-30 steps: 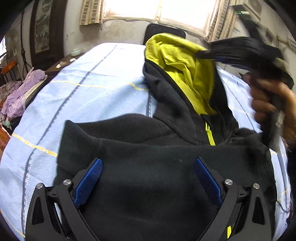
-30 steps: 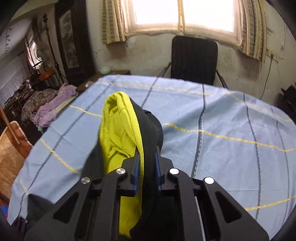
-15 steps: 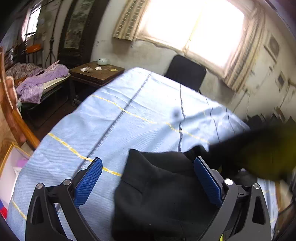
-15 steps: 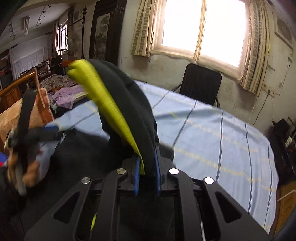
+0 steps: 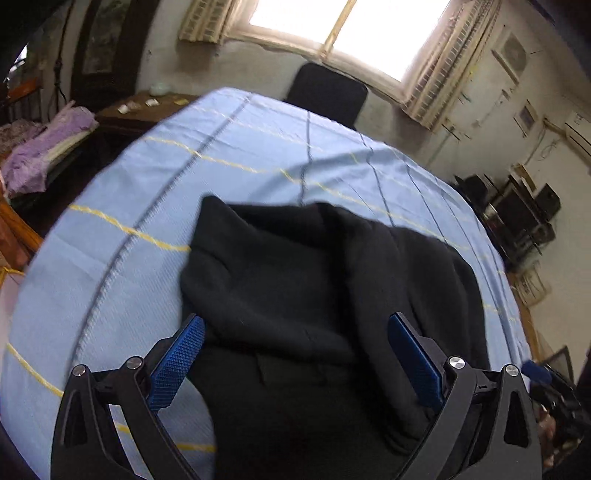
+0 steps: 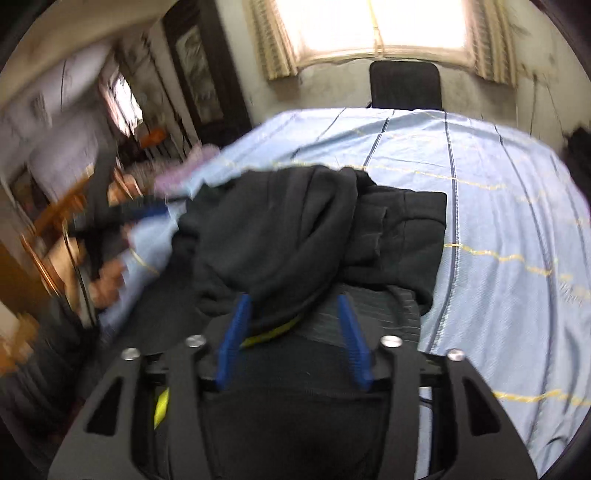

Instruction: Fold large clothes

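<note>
A black hoodie [image 5: 317,295] lies bunched in a heap on the near part of a table covered with a light blue cloth [image 5: 229,155] striped in yellow and dark lines. In the right wrist view the same hoodie [image 6: 295,236] shows folds piled over one another, with a thin strip of its yellow lining [image 6: 269,332] peeking out at the near edge.

The left gripper [image 5: 295,354] hangs over the near side of the heap with its blue fingers [image 5: 177,358] spread wide; the fabric lies under and between them, but the pads do not press on it.

The right gripper [image 6: 291,332] is just over the near edge of the hoodie and its jaws are opening; cloth still sits between the blue fingers [image 6: 236,332], with a gap at the pads, so nothing is clamped.

At the far end of the table stands a black chair [image 6: 406,85] under a bright window [image 5: 332,26]. At the left in the right wrist view a blurred hand [image 6: 107,280] holds the other gripper's handle
</note>
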A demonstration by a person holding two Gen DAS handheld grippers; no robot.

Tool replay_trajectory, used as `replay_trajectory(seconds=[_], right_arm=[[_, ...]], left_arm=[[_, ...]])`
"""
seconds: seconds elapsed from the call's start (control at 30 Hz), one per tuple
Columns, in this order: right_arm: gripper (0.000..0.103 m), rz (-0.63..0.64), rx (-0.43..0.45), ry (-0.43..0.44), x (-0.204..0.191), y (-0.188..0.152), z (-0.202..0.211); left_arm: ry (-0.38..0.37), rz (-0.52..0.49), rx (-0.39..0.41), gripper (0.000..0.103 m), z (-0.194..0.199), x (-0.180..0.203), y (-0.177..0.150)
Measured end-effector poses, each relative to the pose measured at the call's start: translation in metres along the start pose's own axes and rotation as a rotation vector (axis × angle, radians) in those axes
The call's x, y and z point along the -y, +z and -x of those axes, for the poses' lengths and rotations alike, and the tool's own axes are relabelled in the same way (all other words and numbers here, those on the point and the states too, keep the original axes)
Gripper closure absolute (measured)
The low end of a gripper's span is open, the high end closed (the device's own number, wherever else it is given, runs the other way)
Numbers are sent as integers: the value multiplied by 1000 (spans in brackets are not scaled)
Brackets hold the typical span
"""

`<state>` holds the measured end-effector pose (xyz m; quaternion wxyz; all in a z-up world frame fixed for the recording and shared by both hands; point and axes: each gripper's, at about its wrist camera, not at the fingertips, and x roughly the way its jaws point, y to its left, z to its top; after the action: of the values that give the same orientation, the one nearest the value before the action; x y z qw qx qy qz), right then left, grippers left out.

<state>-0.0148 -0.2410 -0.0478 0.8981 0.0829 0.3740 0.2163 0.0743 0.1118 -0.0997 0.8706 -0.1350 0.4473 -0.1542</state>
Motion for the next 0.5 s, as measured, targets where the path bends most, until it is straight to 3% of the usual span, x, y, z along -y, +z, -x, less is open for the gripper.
replay_trajectory(seconds=[0.17, 0.37, 0.4, 0.47, 0.5], right_arm=[[50, -148, -34, 14, 26, 8, -34], [50, -225, -72, 74, 31, 3, -65], [52, -226, -79, 81, 30, 2, -69], [67, -222, -101, 100, 28, -1, -78], [81, -219, -109, 107, 27, -2, -81]], left_arm=[[-82, 7, -94, 4, -16, 19, -16], [-54, -86, -170, 4, -40, 50, -33], [-48, -91, -178, 4, -44, 52, -35], [-35, -108, -188, 5, -51, 57, -38], [-26, -117, -178, 14, -50, 58, -38]])
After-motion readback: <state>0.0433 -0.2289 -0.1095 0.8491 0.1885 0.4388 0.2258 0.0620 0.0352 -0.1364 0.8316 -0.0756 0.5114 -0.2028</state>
